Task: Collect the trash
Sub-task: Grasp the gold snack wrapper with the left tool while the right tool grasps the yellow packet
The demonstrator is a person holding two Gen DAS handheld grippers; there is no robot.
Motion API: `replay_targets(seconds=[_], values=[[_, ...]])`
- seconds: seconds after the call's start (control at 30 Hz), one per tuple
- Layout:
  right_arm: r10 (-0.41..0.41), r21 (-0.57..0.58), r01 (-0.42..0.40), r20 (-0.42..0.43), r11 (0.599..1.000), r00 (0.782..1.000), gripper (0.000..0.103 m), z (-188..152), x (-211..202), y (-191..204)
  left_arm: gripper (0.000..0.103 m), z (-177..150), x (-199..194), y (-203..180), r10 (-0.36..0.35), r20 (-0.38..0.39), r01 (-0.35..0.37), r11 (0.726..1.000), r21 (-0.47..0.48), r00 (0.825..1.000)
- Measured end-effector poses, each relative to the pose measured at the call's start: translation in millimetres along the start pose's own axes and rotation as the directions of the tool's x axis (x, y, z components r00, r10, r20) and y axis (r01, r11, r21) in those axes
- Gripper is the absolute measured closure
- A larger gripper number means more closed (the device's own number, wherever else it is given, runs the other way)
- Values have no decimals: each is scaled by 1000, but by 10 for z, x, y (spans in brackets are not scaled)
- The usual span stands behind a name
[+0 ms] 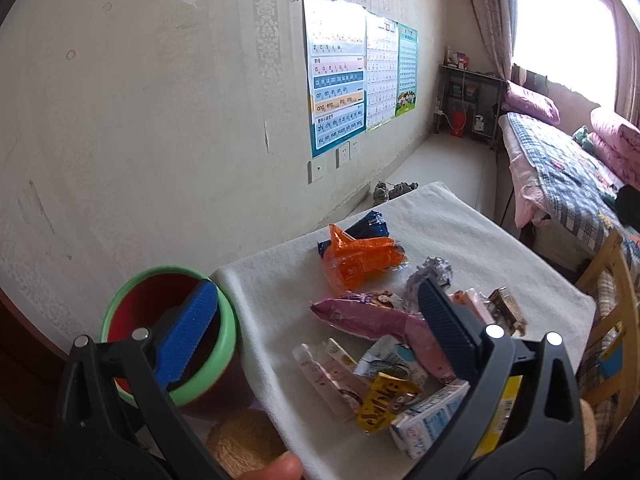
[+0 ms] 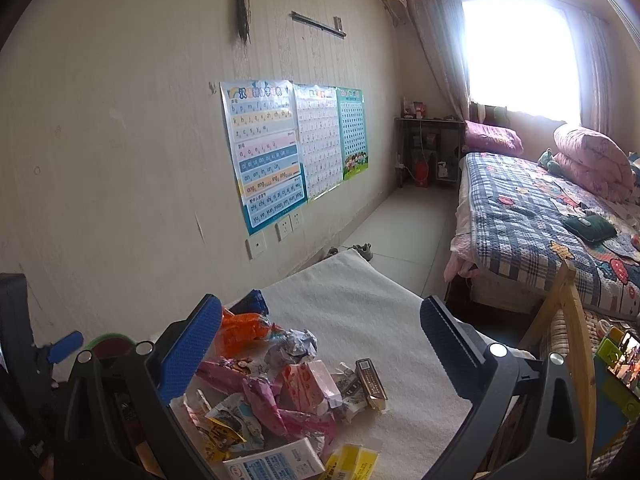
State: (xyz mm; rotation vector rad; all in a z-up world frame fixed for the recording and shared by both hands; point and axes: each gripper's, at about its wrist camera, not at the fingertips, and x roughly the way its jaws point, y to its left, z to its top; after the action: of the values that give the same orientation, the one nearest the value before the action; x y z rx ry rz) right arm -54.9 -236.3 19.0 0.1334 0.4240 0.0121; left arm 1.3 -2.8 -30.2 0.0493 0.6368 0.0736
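A small table (image 1: 460, 224) under a white cloth, next to the wall. On the cloth, a messy pile of trash (image 1: 384, 332) near the front edge. At the back of the pile, toward the wall edge, an orange wrapper (image 1: 362, 258) on top of a dark blue packet (image 1: 370, 226). Just in front of those, a crumpled silver wrapper (image 1: 434, 272) and a long pink wrapper (image 1: 360, 314). Closer to the front edge, a yellow snack bag (image 1: 384, 402) and a white and blue carton (image 1: 428, 418), touching each other. Toward the right edge of the pile, a small brown and gold box (image 1: 506, 306).

Off the left edge of the table, a red bucket with a green rim (image 1: 224, 344), standing upright, just beside the cloth.

Left gripper (image 1: 320, 312) wide open, holding nothing, one blue finger over the bucket and the other over the pile. Right gripper (image 2: 320, 336) wide open too, empty, up above the pile and not touching it.

Farther back, letter charts (image 2: 272, 152) on the wall, and a bed (image 2: 540, 216) under a bright window.
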Motion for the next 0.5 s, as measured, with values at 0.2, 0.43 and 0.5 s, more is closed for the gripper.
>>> replay_targets(seconds=[0.2, 0.43, 0.5], values=[[-18, -5, 17, -97, 1000, 995, 7, -240, 257, -202, 5, -200, 332, 145, -32, -94, 35, 999, 34, 995], [13, 54, 0, -254, 999, 967, 7, -585, 607, -378, 37, -642, 713, -181, -240, -332, 269, 962, 43, 912], [15, 68, 3, -274, 998, 962, 7, -620, 642, -411, 42, -785, 774, -343, -256, -386, 307, 949, 77, 886]])
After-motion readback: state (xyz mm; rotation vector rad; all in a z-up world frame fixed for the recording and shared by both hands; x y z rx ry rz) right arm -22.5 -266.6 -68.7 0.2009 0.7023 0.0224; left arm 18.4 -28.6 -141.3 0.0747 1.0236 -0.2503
